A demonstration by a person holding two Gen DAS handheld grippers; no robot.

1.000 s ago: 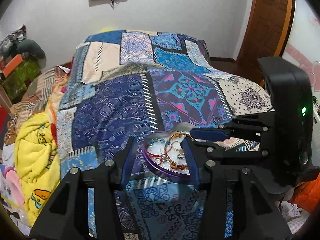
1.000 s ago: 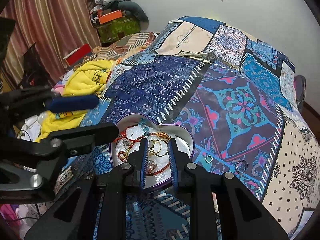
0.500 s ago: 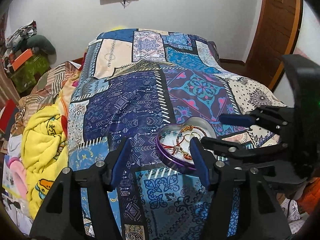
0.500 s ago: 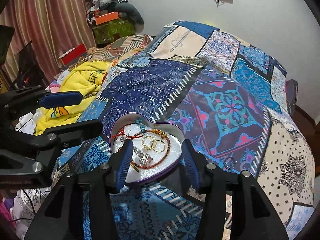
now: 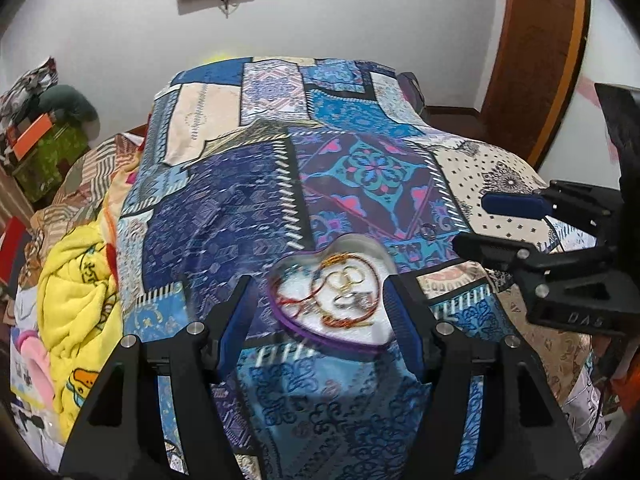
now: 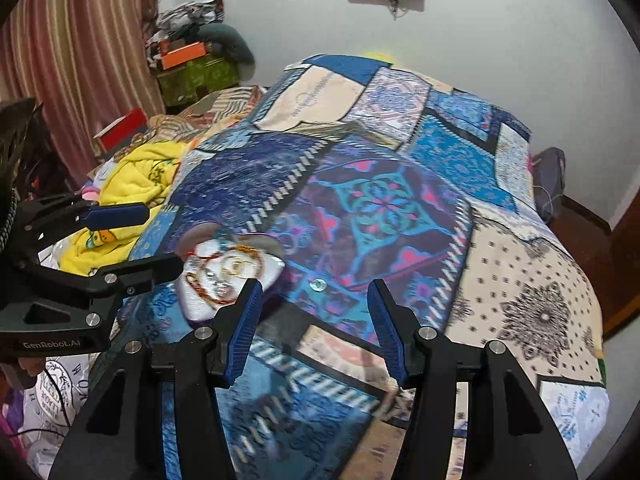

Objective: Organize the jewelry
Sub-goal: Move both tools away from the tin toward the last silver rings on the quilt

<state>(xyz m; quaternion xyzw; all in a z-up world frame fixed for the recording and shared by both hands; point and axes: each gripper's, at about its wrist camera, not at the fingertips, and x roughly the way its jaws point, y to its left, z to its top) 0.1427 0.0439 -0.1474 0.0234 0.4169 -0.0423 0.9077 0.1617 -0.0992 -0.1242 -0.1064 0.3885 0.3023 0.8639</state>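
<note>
Patchwork bedspread (image 5: 224, 216) is soft and yielding under the heart-shaped tin (image 5: 336, 340), which looks light, rigid, slick-walled; I judge its purple rim the best hold. My left gripper (image 5: 320, 316) and right gripper (image 6: 316, 320) hang wide apart, empty. Inside the tin, tangled bracelets (image 5: 340, 280) and rings (image 5: 350, 276) look thin, snag-prone; a loose ring (image 6: 318, 285) lies on cloth just beside the tin.
</note>
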